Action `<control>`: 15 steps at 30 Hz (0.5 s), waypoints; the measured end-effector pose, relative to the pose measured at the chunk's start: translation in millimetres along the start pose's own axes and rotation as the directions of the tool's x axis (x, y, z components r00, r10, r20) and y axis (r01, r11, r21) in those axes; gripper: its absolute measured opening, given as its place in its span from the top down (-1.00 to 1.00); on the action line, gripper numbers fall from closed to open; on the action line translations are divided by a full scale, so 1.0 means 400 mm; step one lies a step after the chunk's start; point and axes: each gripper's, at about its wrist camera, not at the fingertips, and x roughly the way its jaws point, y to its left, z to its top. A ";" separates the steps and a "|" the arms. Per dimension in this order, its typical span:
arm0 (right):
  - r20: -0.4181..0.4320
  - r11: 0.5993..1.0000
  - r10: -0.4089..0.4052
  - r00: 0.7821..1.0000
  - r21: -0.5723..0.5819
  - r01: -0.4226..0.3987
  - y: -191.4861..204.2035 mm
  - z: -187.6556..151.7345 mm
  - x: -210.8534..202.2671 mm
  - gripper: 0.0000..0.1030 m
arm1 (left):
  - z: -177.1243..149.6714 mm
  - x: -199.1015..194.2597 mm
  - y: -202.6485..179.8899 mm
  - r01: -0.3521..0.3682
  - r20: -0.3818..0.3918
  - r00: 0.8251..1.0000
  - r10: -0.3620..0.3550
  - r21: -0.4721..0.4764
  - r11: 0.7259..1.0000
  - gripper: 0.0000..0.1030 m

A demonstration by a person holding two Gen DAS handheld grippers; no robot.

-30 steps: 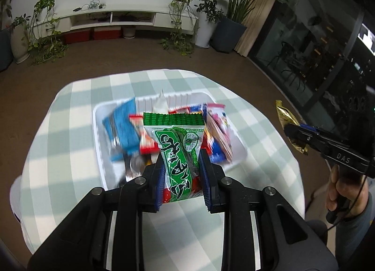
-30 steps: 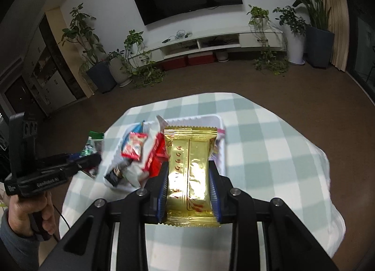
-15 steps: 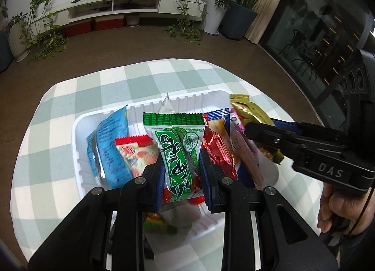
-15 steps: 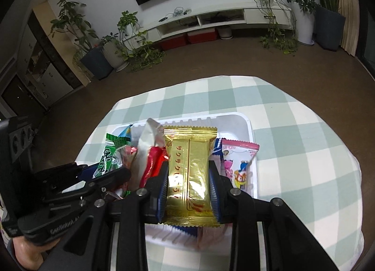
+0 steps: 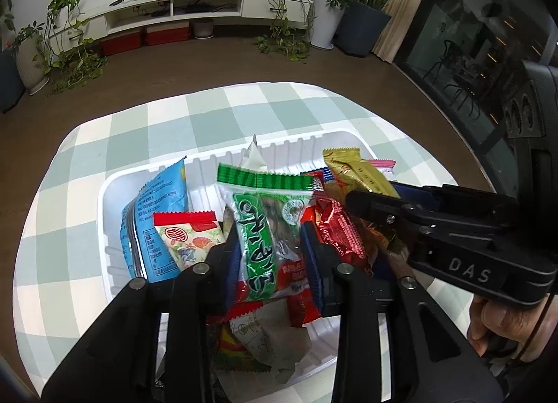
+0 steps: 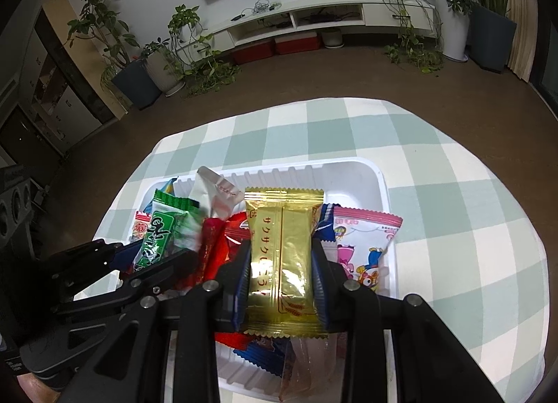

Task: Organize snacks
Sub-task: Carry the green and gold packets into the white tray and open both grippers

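A: Why is the green pack (image 5: pixel 266 239) held over the tray (image 5: pixel 104 200)?
B: For dropping in; the left gripper (image 5: pixel 272 256) is being opened, the pack between its pads, seemingly loosened.
A: And the gold pack (image 6: pixel 282 256)?
B: It is clamped upright by the right gripper (image 6: pixel 280 274), over the tray's snacks.

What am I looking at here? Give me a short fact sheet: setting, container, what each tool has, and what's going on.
Setting: round table with a green-and-white checked cloth, in a living room
Container: white tray full of snack packets
Left gripper: green snack packet between its fingers, which are opening, over the tray
Right gripper: gold snack packet clamped upright over the tray
Other snacks: blue packet, pink cartoon packet
Stage: both packets at the tray, the green one being let go
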 end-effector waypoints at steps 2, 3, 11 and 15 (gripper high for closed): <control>-0.002 1.000 0.002 1.000 -0.003 -0.002 0.001 -0.001 0.000 0.28 | -0.001 -0.004 -0.001 -0.001 0.005 1.000 0.001 -0.001 1.000 0.29; -0.001 1.000 0.002 1.000 -0.003 -0.002 0.001 -0.001 -0.001 0.22 | -0.001 -0.005 -0.001 0.001 0.008 1.000 -0.001 -0.001 1.000 0.28; 0.010 1.000 0.002 1.000 0.006 -0.002 -0.010 -0.002 -0.012 -0.01 | -0.004 -0.021 -0.008 0.004 0.023 1.000 -0.004 0.004 1.000 0.07; 0.024 1.000 0.001 1.000 0.019 -0.002 -0.022 -0.003 -0.025 -0.07 | -0.011 -0.029 -0.014 0.003 0.028 1.000 -0.003 0.013 1.000 0.04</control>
